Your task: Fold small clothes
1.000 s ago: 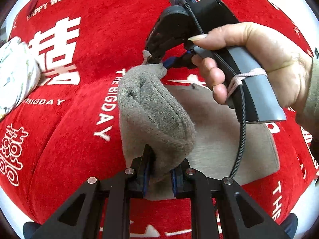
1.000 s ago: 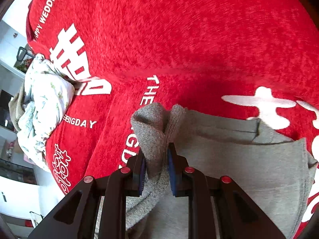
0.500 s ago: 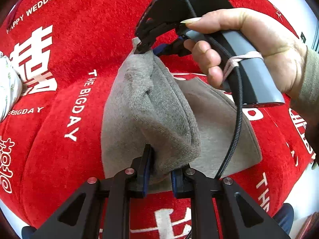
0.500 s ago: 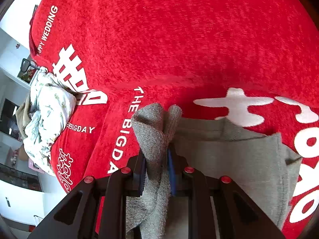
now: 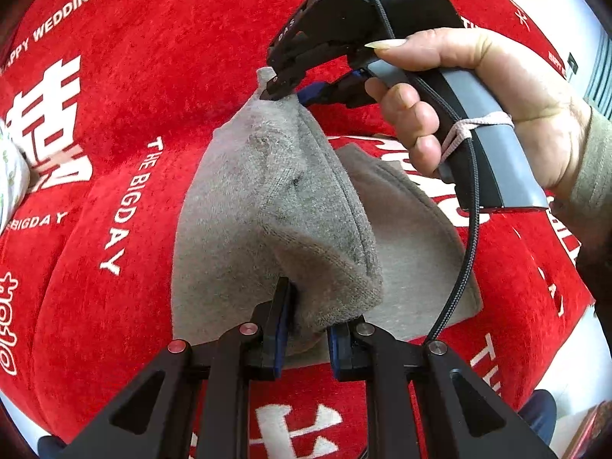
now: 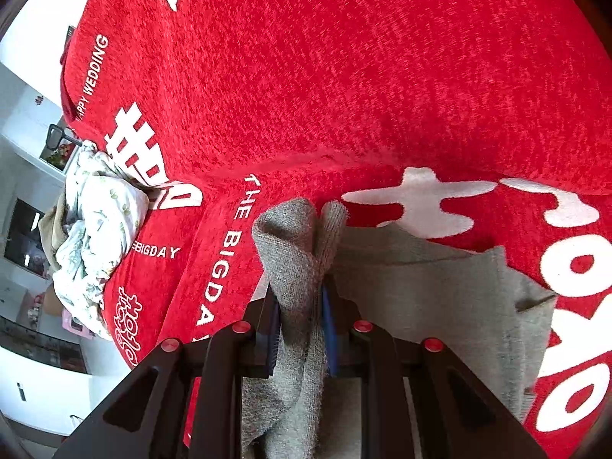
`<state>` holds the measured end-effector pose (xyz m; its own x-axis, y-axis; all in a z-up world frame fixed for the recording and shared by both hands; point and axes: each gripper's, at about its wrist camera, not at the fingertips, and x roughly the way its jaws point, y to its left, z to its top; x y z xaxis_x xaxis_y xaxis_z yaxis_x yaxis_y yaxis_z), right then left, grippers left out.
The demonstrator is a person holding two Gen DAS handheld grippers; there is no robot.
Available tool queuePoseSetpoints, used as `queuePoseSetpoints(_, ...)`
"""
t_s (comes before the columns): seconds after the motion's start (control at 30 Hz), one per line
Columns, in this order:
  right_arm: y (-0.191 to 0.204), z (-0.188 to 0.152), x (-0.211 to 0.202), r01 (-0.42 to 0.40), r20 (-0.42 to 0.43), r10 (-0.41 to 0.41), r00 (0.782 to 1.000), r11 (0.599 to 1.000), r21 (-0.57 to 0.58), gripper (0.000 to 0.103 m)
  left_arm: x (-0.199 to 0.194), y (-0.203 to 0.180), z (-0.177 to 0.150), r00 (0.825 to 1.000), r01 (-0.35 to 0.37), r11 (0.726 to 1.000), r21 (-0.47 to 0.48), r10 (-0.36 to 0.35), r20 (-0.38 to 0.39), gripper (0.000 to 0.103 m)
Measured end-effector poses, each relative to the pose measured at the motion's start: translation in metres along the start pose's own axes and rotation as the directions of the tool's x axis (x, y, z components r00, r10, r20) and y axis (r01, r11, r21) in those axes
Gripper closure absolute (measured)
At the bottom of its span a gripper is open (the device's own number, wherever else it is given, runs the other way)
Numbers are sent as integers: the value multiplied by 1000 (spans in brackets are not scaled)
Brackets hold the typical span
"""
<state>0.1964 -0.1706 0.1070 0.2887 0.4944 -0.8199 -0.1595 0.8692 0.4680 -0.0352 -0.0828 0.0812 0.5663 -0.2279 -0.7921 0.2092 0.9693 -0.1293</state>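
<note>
A small grey knit garment (image 5: 267, 206) lies on a red cloth, one edge lifted and doubled over the flat part (image 5: 413, 237). My left gripper (image 5: 306, 329) is shut on the near corner of that lifted edge. My right gripper (image 5: 283, 93), held by a hand (image 5: 478, 88), pinches the far corner. In the right wrist view the right gripper (image 6: 300, 313) is shut on a bunched fold of the grey garment (image 6: 294, 252), and the rest of it (image 6: 440, 298) spreads flat to the right.
The red cloth (image 6: 344, 76) with white lettering covers the whole surface. A crumpled white patterned garment (image 6: 95, 229) lies at its left edge, also seen as the white garment (image 5: 9, 176) at the left rim. Room furniture shows beyond the left edge.
Both grippers have carried the lifted grey edge across over the flat part, so the fold stands taller and wider. The white garment has slid toward the left rim of the left wrist view.
</note>
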Motion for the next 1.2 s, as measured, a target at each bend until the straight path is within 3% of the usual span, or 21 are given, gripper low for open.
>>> queuePoseSetpoints(0.5,-51,-6,-45,10,46,-11,999,1000,5,82,8,-54,6,1000,31,993,112,-30,-7,85)
queuePoseSetpoints(1.0,-94,-19,-60,9,64,-11,998,999,43,82,27,-89,7,996,66,986,153,-55,-72,85)
queuePoseSetpoints(1.2,-98,-21,-72,-18,91,14,996,999,39,82,23,-103,6,997,64,981,181,-53,-64,85)
